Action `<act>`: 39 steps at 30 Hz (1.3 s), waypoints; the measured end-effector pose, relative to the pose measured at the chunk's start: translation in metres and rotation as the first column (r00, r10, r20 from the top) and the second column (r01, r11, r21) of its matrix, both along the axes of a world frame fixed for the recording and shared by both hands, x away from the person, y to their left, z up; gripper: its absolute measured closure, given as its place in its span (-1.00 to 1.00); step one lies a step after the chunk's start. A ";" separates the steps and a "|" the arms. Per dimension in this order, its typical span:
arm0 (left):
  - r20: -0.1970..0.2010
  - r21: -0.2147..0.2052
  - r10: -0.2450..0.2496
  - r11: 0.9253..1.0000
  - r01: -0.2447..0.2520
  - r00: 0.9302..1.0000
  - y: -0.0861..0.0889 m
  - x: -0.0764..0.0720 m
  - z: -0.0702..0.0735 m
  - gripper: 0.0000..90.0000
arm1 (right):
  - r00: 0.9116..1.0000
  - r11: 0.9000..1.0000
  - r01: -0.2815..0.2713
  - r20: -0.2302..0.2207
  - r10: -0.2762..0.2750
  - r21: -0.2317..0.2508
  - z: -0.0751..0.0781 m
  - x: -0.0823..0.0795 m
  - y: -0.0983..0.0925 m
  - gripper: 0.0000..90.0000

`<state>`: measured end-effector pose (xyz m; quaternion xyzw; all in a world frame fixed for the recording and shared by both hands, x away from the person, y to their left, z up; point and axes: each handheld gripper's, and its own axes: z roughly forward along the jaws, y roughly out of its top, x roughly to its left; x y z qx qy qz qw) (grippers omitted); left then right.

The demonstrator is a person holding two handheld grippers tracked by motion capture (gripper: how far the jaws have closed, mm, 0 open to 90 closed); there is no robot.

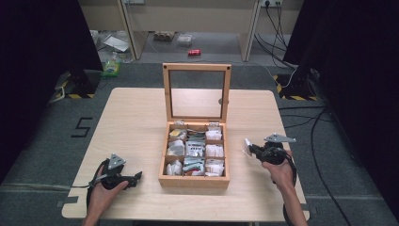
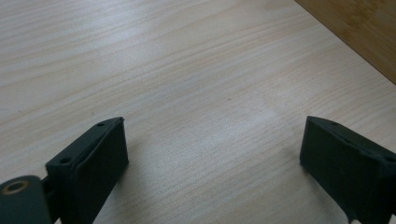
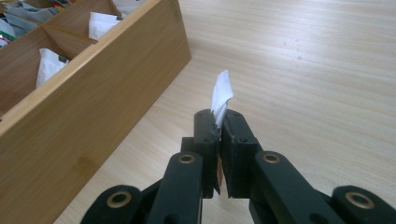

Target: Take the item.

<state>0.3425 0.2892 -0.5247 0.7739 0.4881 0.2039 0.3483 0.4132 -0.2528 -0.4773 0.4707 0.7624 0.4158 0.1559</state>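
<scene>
A small white sachet (image 3: 222,95) is pinched in the right gripper (image 3: 218,122), just right of the wooden tea box (image 1: 193,180), whose glass lid (image 1: 196,90) stands up. The left gripper (image 2: 212,144) sits spread wide, nothing in it, over the desk (image 1: 131,117) at near left.

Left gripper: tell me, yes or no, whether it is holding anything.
No. In the left gripper view the left gripper has its jaws standing wide apart, with bare table between them.

A red packet (image 1: 194,52) lies on the grey floor (image 1: 42,155) beyond the table; black cables (image 1: 320,117) trail at right.
</scene>
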 end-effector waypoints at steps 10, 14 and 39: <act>0.000 0.000 0.000 1.000 0.000 1.000 0.000 0.000 0.000 -0.84 | 0.999 0.999 0.046 -0.021 -0.046 -0.006 -0.006 0.002 -0.012 0.87; 0.000 0.000 0.000 1.000 0.000 1.000 0.000 0.000 0.000 -0.84 | 0.998 0.999 0.049 -0.024 -0.049 -0.007 -0.007 0.002 -0.013 0.87; 0.000 0.000 0.000 1.000 0.000 1.000 0.000 0.000 0.000 -0.84 | 0.992 0.998 0.059 -0.108 -0.057 0.012 -0.017 0.004 -0.023 0.49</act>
